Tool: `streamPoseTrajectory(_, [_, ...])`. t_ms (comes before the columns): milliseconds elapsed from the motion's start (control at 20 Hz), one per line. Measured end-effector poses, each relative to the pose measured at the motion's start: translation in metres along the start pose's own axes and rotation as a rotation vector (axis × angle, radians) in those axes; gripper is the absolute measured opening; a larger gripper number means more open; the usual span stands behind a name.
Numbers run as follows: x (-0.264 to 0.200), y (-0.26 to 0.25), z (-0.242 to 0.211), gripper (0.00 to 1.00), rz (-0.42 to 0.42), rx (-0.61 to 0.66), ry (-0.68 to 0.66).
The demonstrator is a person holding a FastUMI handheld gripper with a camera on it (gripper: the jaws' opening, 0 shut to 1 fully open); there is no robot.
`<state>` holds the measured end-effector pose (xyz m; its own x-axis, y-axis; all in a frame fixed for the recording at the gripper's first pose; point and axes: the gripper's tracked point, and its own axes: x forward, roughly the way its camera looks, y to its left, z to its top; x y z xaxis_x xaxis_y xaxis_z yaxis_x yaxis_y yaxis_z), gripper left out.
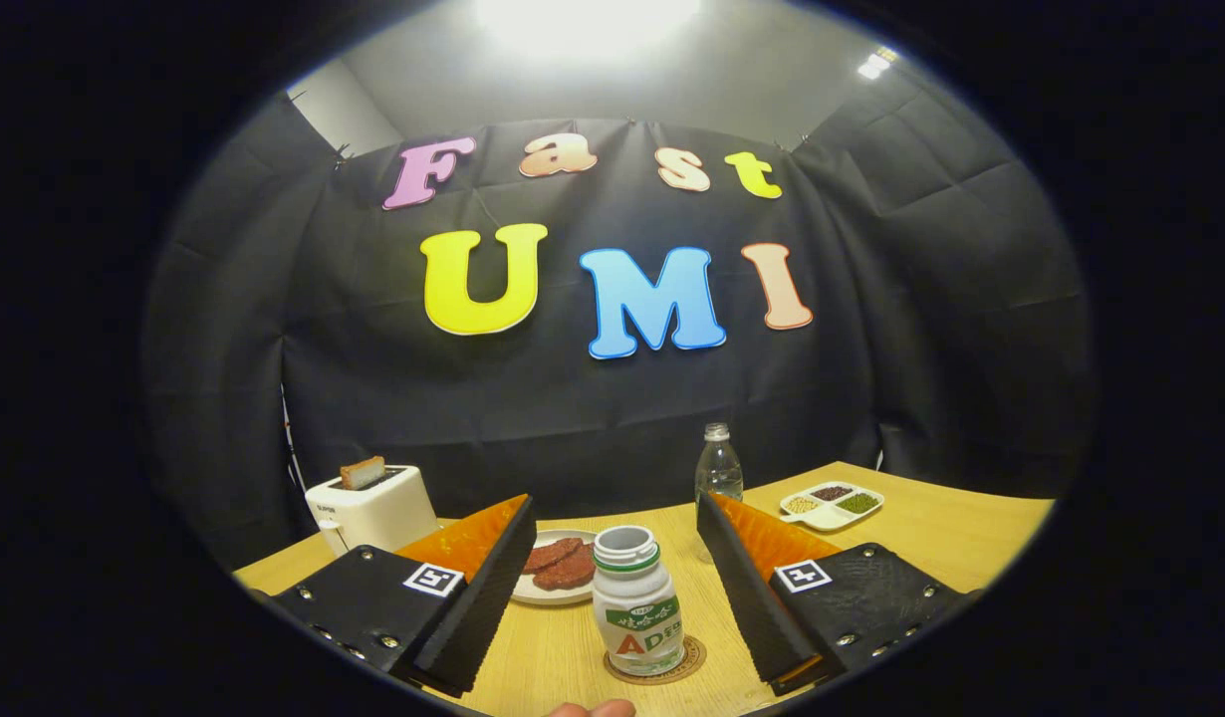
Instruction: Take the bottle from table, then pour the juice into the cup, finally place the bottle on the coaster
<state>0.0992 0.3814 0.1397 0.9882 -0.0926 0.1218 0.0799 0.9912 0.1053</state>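
We noted the table as the widest surface, with everything placed relative to the bottle. The gripper was wide open; its fingers flanked the bottle with gaps on both sides and held nothing. The bottle stood upright on the coaster, cap off, between the fingers. We judged this to be the final placement of the task, the jaws spread so the bottle could stand free.

Behind the bottle to the left sat a toaster with a slice of toast in it. Just behind the bottle was a plate with patties. Farther back to the right stood a clear bottle, then a divided dish. We could not pick out a cup. Nothing blocked a straight retreat, though a sideways drift could tip the bottle. A fingertip showed nearest, in front of the bottle.
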Motion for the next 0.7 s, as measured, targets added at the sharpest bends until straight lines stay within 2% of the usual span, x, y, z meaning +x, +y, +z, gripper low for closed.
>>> streamPoseTrajectory(450, [-0.043, -0.005, 0.058, 0.98, -0.008, 0.032, -0.113])
streamPoseTrajectory(700, [-0.051, -0.006, 0.072, 0.98, 0.003, 0.044, -0.142])
